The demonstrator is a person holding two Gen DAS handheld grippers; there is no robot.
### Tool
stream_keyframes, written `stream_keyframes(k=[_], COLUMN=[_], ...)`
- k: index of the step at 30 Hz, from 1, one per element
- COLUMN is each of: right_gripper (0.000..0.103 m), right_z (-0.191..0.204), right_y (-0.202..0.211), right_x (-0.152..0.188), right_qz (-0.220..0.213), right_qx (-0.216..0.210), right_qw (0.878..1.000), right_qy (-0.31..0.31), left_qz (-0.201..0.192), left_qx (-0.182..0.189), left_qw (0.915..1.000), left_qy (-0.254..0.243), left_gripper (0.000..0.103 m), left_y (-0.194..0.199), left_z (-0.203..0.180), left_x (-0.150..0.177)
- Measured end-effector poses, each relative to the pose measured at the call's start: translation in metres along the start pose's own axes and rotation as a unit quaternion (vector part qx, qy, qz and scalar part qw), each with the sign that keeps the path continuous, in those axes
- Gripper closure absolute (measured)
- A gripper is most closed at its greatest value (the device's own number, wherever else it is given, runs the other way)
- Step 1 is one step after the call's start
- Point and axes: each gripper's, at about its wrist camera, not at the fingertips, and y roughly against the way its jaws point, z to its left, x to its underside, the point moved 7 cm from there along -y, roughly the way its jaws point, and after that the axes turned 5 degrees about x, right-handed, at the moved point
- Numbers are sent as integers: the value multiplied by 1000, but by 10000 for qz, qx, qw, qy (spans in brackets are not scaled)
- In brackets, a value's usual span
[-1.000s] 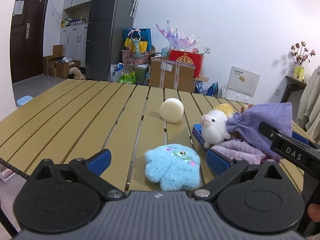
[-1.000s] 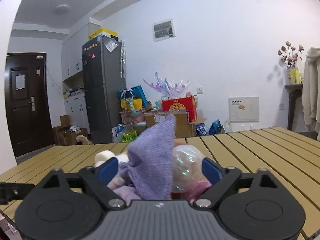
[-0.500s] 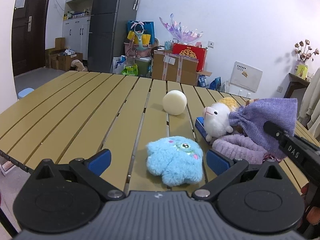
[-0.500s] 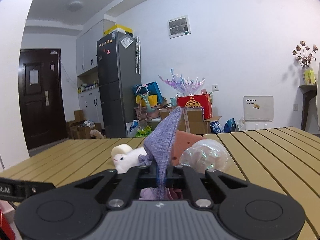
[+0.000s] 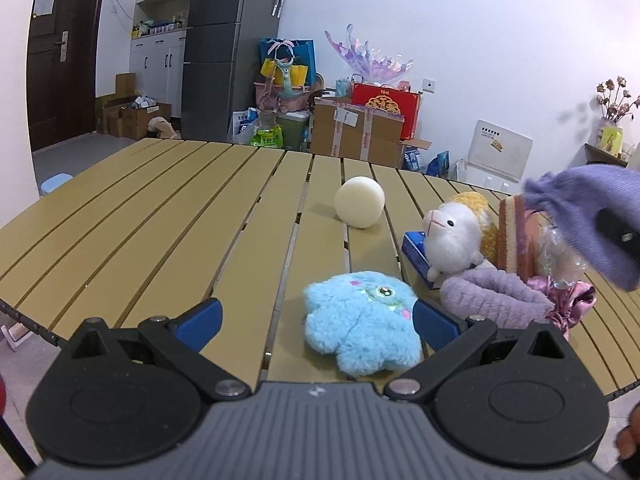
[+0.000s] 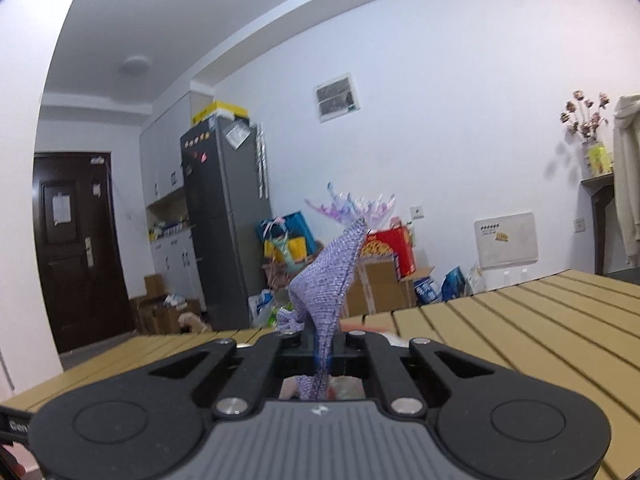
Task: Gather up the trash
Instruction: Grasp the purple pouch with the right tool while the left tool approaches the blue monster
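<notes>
My right gripper is shut on a purple knitted cloth and holds it up above the table; the cloth also shows at the right edge of the left wrist view. My left gripper is open, low over the table's near edge, with a blue fluffy plush toy between its blue pads. Right of it lie a white sheep plush, a purple fuzzy band, a crinkled clear plastic wrapper, an orange-brown sponge block and a pink shiny scrunchie.
A cream ball sits mid-table on the yellow slatted table. A blue box lies under the sheep. Behind the table stand a grey fridge, cardboard boxes and a dark door.
My right gripper closed on the purple cloth and lifted it up and to the right, uncovering the sponge and wrapper. The left gripper stayed open by the blue plush.
</notes>
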Motion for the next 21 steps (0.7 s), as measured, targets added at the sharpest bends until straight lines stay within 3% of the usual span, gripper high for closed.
stream_keyframes(k=[8, 13, 21], right_gripper=[100, 100, 100], right_z=[-43, -71, -96], right_y=[8, 4, -3], right_x=[-15, -12, -6], right_qz=[-175, -47, 199], right_qx=[306, 586, 698], right_qw=[9989, 9976, 9960], right_qy=[-305, -375, -511], left_qz=[169, 273, 418], left_qx=[-119, -191, -427], left_qw=[9997, 9993, 9979], left_qy=[-94, -197, -251], left_gripper=[0, 0, 0], left_y=[-21, -43, -72], left_z=[-13, -24, -34], left_x=[1, 6, 14])
